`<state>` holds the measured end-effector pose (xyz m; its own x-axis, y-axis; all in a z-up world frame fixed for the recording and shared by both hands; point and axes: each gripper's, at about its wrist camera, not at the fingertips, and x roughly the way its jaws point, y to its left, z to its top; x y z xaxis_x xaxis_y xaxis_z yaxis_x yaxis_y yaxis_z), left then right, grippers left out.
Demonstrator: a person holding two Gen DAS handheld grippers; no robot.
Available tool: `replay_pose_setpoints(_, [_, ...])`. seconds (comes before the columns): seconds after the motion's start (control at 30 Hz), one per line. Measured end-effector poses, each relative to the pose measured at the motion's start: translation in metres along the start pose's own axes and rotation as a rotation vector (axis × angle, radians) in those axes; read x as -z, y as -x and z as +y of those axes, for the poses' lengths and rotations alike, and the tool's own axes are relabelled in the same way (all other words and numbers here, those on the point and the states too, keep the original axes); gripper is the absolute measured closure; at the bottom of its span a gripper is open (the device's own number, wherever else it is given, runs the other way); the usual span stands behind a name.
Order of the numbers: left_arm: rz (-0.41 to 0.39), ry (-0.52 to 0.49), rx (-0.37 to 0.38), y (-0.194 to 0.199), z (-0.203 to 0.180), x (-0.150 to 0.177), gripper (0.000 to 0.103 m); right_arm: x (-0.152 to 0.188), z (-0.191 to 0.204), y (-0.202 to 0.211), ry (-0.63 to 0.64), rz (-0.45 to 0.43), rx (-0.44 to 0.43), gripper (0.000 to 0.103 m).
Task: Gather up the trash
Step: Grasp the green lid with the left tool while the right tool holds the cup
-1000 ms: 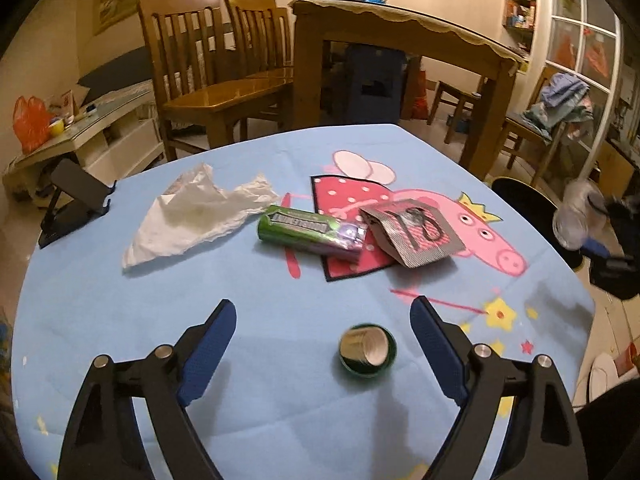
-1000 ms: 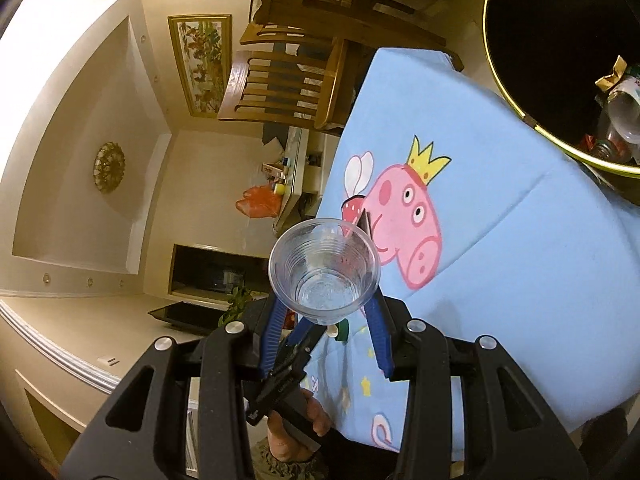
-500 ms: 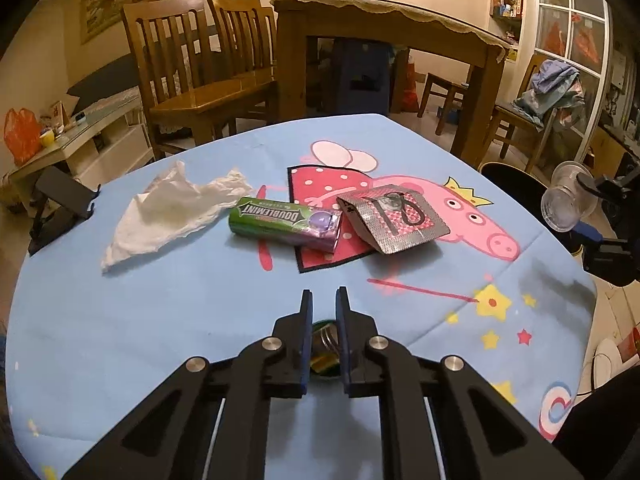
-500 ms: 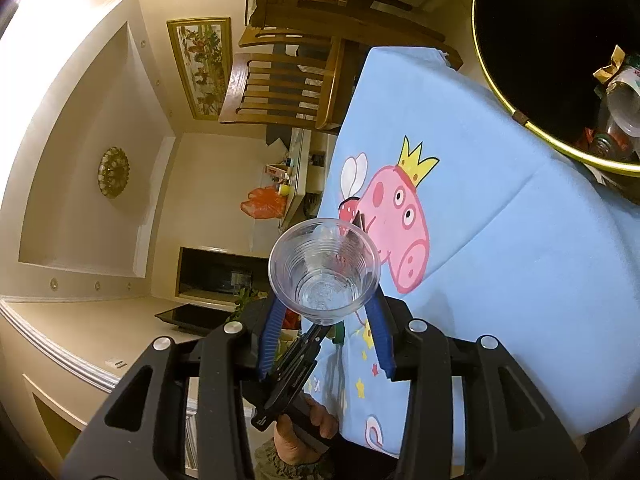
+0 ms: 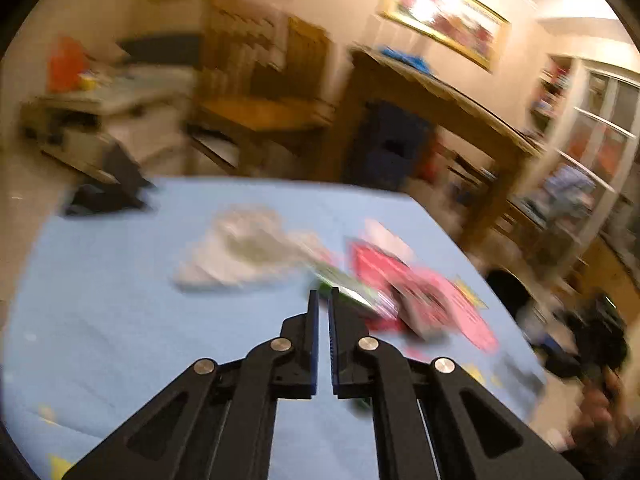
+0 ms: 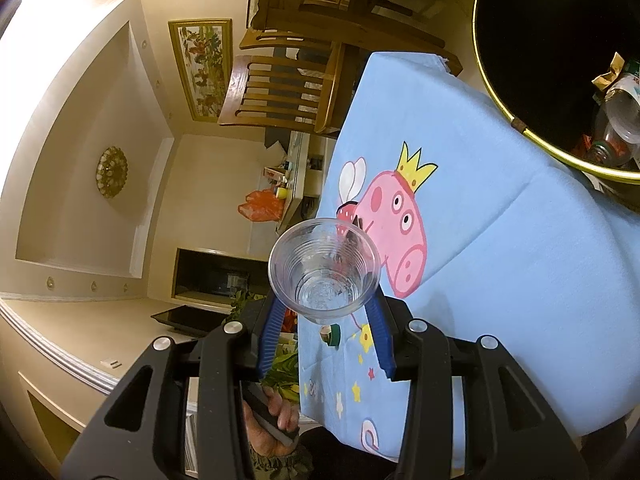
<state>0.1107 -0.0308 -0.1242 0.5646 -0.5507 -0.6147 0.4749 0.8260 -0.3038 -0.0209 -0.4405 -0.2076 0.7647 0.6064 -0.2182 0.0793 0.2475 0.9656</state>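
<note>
My right gripper (image 6: 325,296) is shut on a clear plastic cup (image 6: 324,270), held in the air beside the table edge, below and left of a black trash bin (image 6: 520,124) with a gold rim. My left gripper (image 5: 323,300) is shut with a narrow gap and nothing visible between the fingers; its view is blurred. On the blue cloth a white tissue (image 5: 244,248), a green gum pack (image 5: 348,294) and a grey wrapper (image 5: 420,316) lie ahead of it. A small green cup (image 6: 330,334) lies on the cloth; a green edge (image 5: 362,402) shows under the left gripper.
The blue tablecloth (image 6: 500,280) with a pink pig print covers the table. The bin holds bottles (image 6: 612,132) and scraps. Wooden chairs (image 6: 288,88) and a dining table (image 5: 440,96) stand beyond. A black phone stand (image 5: 108,192) sits at the table's far left edge.
My left gripper shut over the small green cup, then swung up and away quickly, blurring its view; the cup stays on the cloth. My right gripper holds the clear cup almost still.
</note>
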Motion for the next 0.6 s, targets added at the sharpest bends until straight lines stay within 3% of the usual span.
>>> replay_pose_setpoints(0.03, [0.027, -0.044, 0.036, -0.003, -0.011, 0.009, 0.089, 0.0, 0.0, -0.001, 0.002, 0.001, 0.002, 0.064])
replay_pose_setpoints(0.1, [0.074, -0.164, 0.091, -0.011, -0.034, 0.025, 0.069, 0.0, 0.0, -0.001, 0.001, 0.0, 0.003, 0.064])
replay_pose_setpoints(0.27, [0.155, -0.306, 0.071, -0.03, -0.054, 0.035, 0.079, 0.001, -0.004, -0.002, -0.01, -0.003, 0.011, 0.064])
replay_pose_setpoints(0.6, [0.176, -0.309, 0.034, -0.041, -0.04, 0.036, 0.079, -0.001, -0.007, -0.005, -0.019, 0.002, 0.011, 0.063])
